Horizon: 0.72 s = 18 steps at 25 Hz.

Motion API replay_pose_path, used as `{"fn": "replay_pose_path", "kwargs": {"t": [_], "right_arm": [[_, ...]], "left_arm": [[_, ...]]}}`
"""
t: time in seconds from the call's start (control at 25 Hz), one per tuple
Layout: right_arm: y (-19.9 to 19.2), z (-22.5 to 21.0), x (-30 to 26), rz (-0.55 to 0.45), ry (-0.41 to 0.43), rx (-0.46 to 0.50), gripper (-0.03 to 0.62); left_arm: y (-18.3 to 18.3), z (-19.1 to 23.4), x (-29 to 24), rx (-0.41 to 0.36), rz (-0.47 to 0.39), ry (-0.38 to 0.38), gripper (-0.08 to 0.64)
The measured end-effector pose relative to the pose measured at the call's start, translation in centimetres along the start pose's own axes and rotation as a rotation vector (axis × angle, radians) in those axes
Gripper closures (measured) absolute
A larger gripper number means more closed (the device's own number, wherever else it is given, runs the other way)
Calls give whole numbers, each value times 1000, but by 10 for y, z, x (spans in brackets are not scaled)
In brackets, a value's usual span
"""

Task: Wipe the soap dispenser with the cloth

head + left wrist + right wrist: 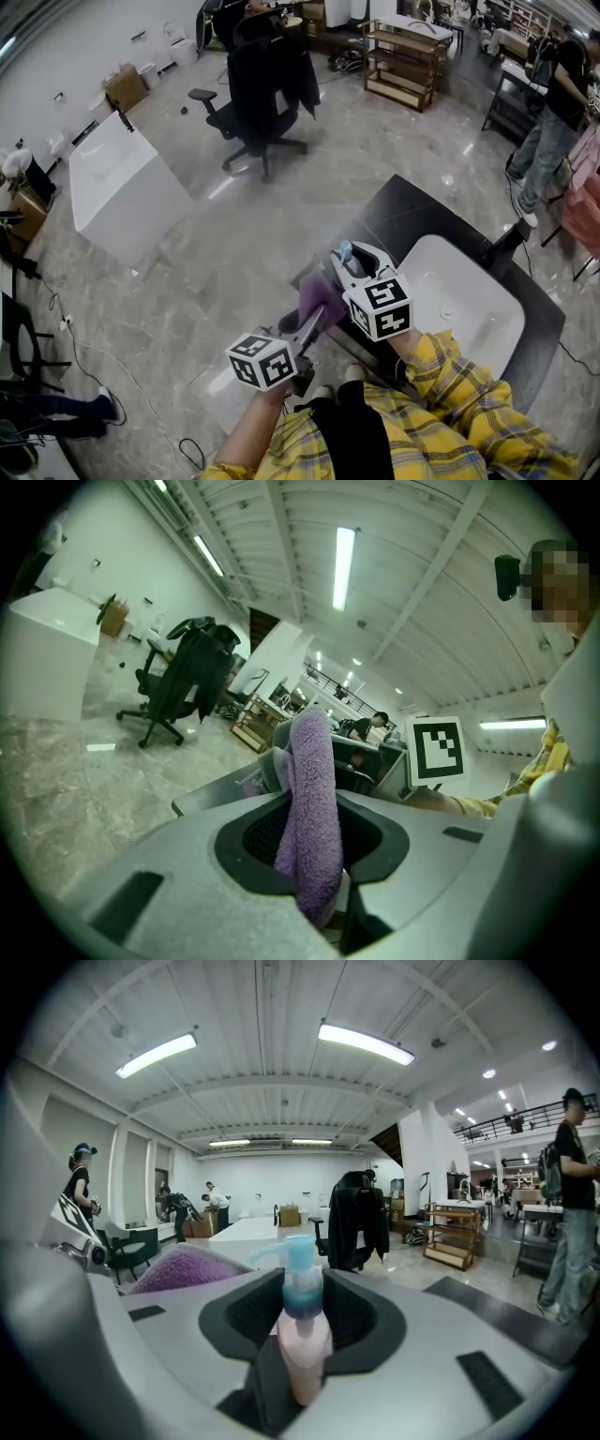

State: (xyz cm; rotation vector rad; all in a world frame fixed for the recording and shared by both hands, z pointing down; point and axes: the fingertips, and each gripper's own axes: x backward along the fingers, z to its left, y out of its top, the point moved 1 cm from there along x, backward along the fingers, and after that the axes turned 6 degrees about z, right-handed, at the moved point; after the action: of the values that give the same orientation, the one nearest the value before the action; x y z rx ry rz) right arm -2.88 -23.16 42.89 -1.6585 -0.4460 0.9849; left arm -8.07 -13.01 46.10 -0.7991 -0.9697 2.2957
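A pink soap dispenser point(302, 1342) with a blue pump head stands between the jaws of my right gripper point(302, 1354), which is shut on its body. In the head view only its blue top point(346, 250) shows above the right gripper point(361, 267). My left gripper point(314, 855) is shut on a purple cloth point(311, 808) that sticks up out of the jaws. From the head view the cloth point(319, 300) hangs just left of the right gripper, held up by the left gripper point(305, 330). In the right gripper view the cloth point(183, 1267) lies close at the left.
A black counter point(403, 220) holds a white basin point(469, 291) to my right. A white tub point(117, 192) and a black office chair point(258, 94) stand on the marble floor ahead. A wooden shelf point(403, 61) is further back. A person point(553, 122) stands at far right.
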Motion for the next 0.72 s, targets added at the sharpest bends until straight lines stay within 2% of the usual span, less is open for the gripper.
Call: {"fn": "replay_pose_path", "kwargs": {"t": [0.12,0.2,0.32,0.48,0.6,0.72], "right_arm": [[0,2,0,-14,-24,-28,471],[0,8,1,-19,19,-18,471],[0,15,3,-32,159,85,408],[-3,19,10,-26,372,270,391],[-3,15,15,-4,513,320,393],[0,9,12,13,594,329,394]], "left_arm": [[1,0,1,1,-4,2,483],[0,-1,2,2,-7,1,485],[0,-2,3,1,-9,-2,483],[-1,0,8,1,-10,0,483],[-1,-1,10,-2,-10,-2,483],[1,-2,10,-9,-8,-6,483]]}}
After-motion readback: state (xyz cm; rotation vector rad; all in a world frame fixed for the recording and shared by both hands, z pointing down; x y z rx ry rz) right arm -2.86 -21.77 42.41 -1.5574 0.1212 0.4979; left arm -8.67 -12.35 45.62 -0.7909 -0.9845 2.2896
